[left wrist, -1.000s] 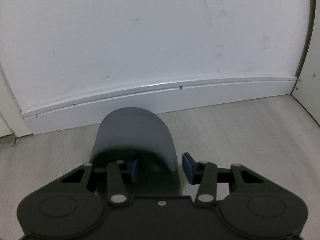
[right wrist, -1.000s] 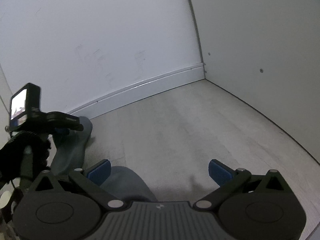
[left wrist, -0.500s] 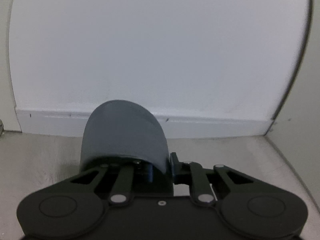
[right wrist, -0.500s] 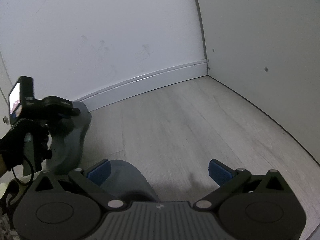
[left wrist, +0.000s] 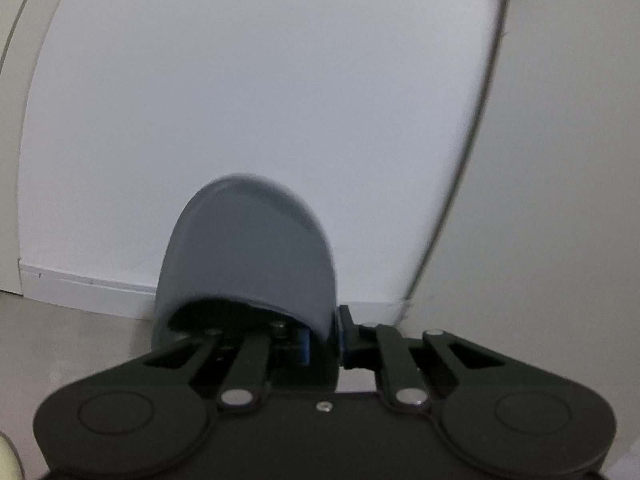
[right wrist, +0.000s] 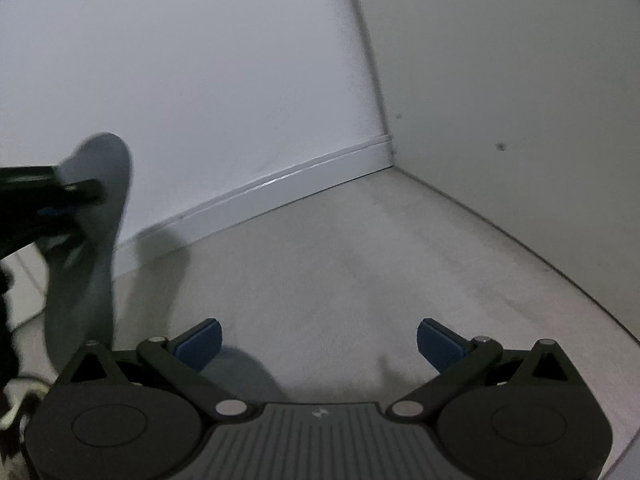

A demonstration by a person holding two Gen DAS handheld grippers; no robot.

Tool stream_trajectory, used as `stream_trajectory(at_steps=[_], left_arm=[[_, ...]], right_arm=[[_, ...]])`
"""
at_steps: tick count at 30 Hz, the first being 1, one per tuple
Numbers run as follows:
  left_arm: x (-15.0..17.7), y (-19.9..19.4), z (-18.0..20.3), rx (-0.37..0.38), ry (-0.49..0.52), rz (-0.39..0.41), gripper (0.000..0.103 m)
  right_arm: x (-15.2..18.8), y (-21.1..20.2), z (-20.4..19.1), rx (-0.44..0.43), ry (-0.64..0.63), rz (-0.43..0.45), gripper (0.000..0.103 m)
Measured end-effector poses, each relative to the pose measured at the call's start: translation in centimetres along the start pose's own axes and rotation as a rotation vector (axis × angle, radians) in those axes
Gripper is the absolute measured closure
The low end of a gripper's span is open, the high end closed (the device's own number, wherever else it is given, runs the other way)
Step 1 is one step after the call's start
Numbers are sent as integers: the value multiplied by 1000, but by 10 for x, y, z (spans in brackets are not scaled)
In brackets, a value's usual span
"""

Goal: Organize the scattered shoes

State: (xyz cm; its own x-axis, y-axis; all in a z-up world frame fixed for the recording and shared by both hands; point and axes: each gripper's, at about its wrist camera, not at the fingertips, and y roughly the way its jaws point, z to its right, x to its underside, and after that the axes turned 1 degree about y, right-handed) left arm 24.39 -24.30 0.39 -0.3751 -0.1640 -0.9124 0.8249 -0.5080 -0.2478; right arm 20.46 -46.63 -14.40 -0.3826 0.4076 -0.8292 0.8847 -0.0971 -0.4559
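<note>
Left gripper (left wrist: pixel 322 340): pinching the side wall of a grey slipper (left wrist: pixel 248 256), one finger inside it.
Slipper: held up off the floor (right wrist: pixel 360 264), toe toward the white wall (left wrist: pixel 240 100).
Right gripper (right wrist: pixel 318 346): spread wide, nothing between its fingers, low over the floor.

- Grey slipper (left wrist: pixel 248 256): heel end hidden behind the left tongs (left wrist: pixel 322 346); outline motion-blurred.
- Left tongs, inner pad (left wrist: pixel 304 344): mostly hidden inside the slipper's opening.
- Same slipper, right wrist view (right wrist: pixel 96 216): heavily blurred at 9 o'clock; lower end hidden behind the right tongs' (right wrist: pixel 318 346) body.
- Left tongs in that view (right wrist: pixel 52 196): cut off by the picture's left edge.
- Pale object (left wrist: pixel 8 458), 7 o'clock corner: cut off, unidentifiable.
</note>
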Motion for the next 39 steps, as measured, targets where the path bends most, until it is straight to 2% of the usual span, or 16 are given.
stream_trajectory(at_steps=[3, 8, 11, 15, 18, 23, 28, 34, 39], left_arm=[[8, -21, 19, 57, -70, -23, 89], [37, -32, 48, 97, -165, -76, 91], [56, -25, 64, 133, -264, -125, 91], [81, -3, 83, 180, -385, -177, 91], [98, 19, 98, 187, -440, -219, 91], [126, 56, 99, 117, -469, -278, 91], [136, 77, 85, 38, -529, -302, 91], [135, 99, 65, -14, -574, -318, 90], [140, 110, 71, -35, -584, -329, 89]], right_arm=[[-5, -10, 14, 49, 30, 32, 0], [-11, -39, 44, 155, 23, 125, 0], [-10, -52, 71, 239, 45, 151, 0], [-3, -59, 103, 254, 99, 148, 0], [7, -60, 115, 286, 51, 132, 0], [19, -47, 122, 308, 17, 62, 0], [23, -39, 109, 223, -55, 13, 0], [27, -30, 104, 225, -97, -46, 0], [25, -27, 100, 223, -105, -62, 0]])
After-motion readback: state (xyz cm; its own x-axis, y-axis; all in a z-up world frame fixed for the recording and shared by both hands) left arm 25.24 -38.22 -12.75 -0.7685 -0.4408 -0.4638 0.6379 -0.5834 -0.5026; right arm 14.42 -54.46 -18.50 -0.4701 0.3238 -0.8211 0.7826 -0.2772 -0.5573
